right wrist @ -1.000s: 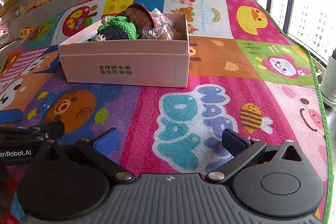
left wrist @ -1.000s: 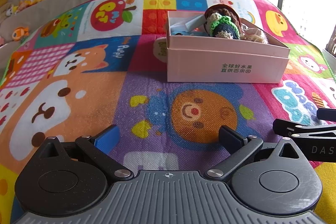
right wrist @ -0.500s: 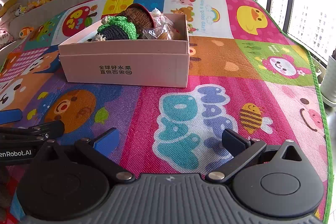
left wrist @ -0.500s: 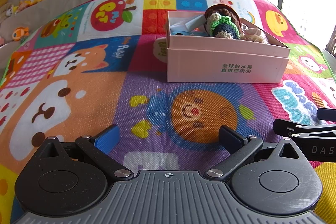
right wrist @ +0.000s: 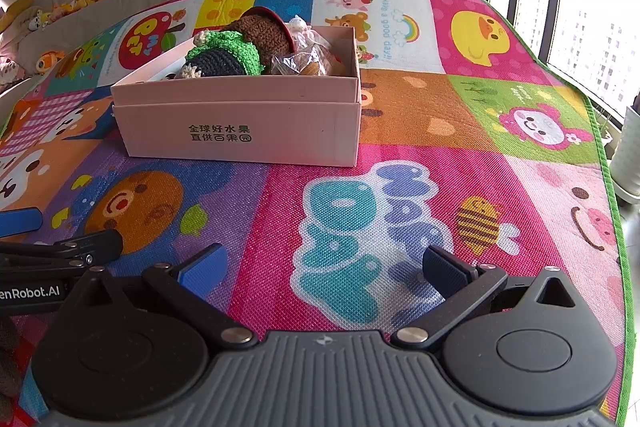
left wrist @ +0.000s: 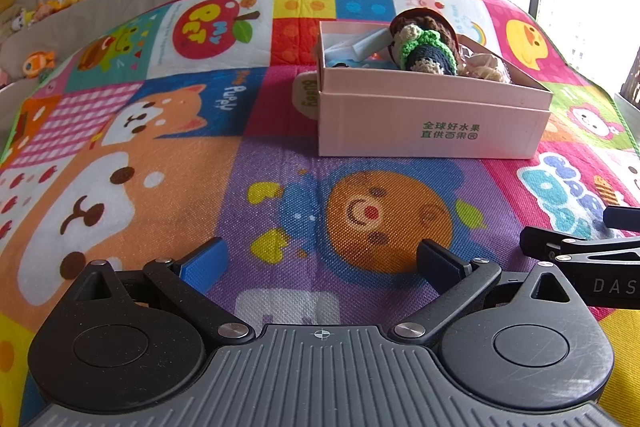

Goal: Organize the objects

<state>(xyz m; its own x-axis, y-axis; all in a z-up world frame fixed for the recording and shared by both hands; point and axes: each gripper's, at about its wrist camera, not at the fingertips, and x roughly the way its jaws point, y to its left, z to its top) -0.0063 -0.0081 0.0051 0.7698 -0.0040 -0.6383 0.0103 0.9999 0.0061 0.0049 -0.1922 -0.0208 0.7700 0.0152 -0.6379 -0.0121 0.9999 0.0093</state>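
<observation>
Nearest, left gripper [left wrist: 320,261] and right gripper [right wrist: 322,265] both hung spread and empty over the colourful cartoon play mat [left wrist: 160,187]. Farther ahead sat the pale pink cardboard box [right wrist: 240,131], long side facing them, crocheted green-and-navy toy [right wrist: 222,57] inside; neither arm clearly nearer.

The left hand-held gripper [left wrist: 320,261] sits low and level, its jaws spread wide with nothing between them — blue pad at 9 o'clock, dark pad at 3 o'clock. The right hand-held gripper [right wrist: 322,267] holds the same pose, jaws wide and empty. Each shows in the other's view: the right one's fingers at 3 o'clock, the left one's at 9 o'clock.
</observation>
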